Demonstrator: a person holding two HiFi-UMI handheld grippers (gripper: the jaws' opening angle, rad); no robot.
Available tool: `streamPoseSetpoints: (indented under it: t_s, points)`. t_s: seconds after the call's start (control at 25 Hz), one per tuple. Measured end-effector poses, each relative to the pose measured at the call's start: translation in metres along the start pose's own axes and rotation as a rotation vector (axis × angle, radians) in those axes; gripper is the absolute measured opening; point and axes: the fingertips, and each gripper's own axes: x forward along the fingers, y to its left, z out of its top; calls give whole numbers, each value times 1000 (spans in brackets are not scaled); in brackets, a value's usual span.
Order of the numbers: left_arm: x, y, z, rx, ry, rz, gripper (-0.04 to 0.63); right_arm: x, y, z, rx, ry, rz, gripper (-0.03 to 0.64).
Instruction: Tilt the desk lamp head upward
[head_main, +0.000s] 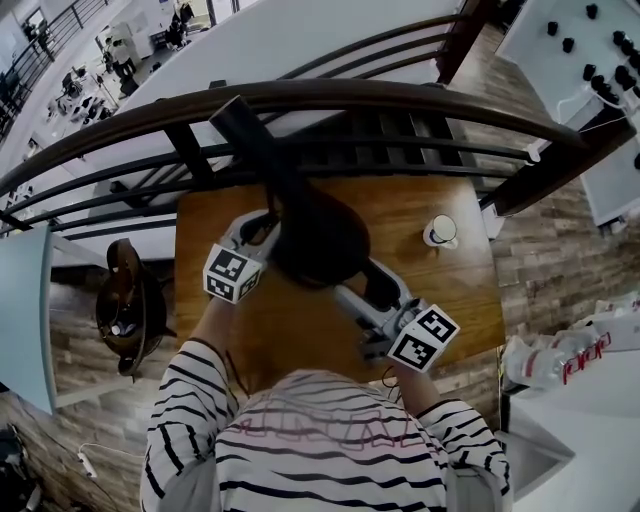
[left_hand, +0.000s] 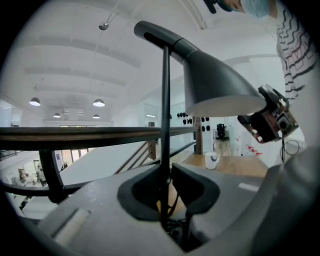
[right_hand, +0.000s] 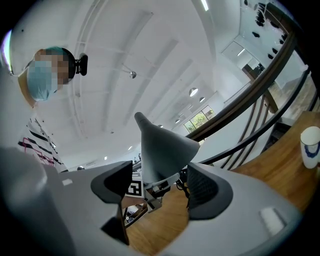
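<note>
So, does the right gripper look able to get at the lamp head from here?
Probably yes: the right gripper has its jaws wide apart, with the lamp head straight ahead and nothing in between. The left gripper grips the stem lower down.

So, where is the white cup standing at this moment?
In the head view the white cup stands on the wooden table near its far right corner, to the right of the lamp head and just before the railing.
</note>
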Motion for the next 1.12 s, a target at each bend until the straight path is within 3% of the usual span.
streamPoseSetpoints:
  t_s: [0.6,1.12]
  points:
    - [-3,-3,-2,-18,10,30,74,-29,24,30,-86,-9,-15,328]
    - [-9,-8,-5,-44,16,61,74,-57,65,77,-224,-51,9,328]
